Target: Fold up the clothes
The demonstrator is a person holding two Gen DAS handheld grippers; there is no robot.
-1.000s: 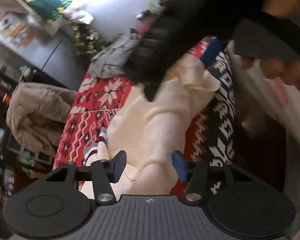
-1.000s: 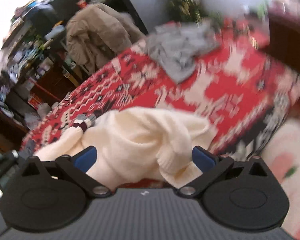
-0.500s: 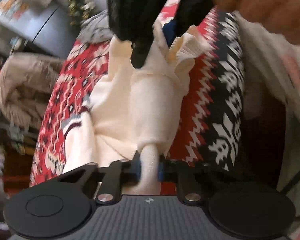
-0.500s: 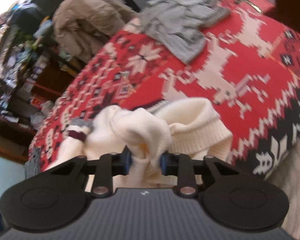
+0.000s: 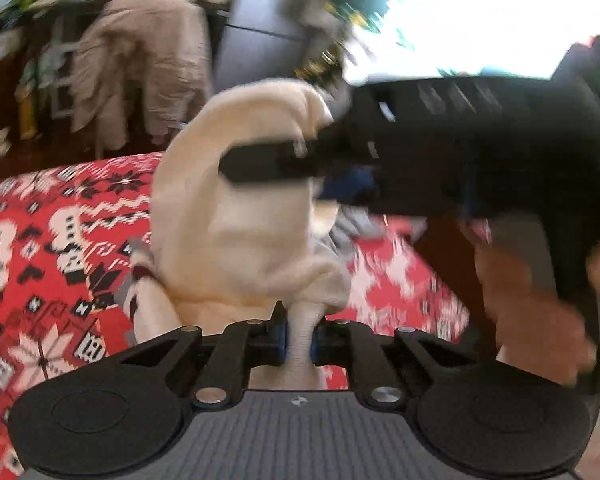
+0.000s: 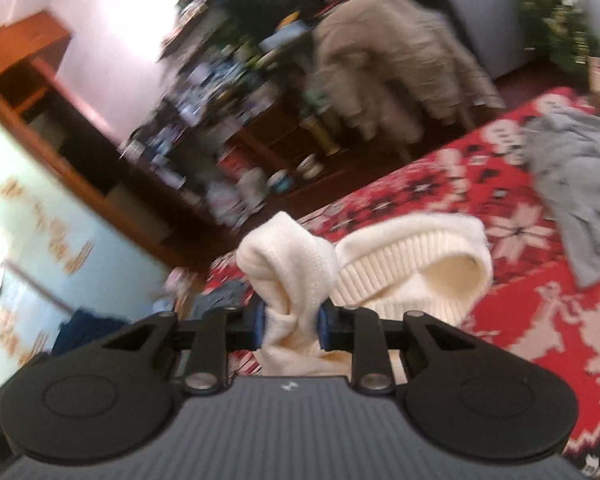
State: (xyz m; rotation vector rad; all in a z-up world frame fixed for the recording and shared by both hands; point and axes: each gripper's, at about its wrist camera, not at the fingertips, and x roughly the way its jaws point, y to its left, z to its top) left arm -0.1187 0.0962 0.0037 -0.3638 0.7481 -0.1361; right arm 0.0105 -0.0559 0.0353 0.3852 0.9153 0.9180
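The red patterned blanket [image 5: 40,248] serves as the landmark. At its left edge in the left wrist view a beige coat [image 5: 140,68] hangs behind it. Over the blanket's middle the cream sweater [image 5: 236,216] is lifted up in a bunched column. The left gripper [image 5: 299,338] has its jaws pinched tight on a twisted fold at the sweater's lower end. Right of that, the right gripper [image 5: 340,184] clamps the sweater's upper part, its fingers closed on knit fabric, with a hand [image 5: 540,320] below it on the handle. In the right wrist view a grey garment [image 6: 572,184] lies on the blanket's far right side, well apart from the sweater.
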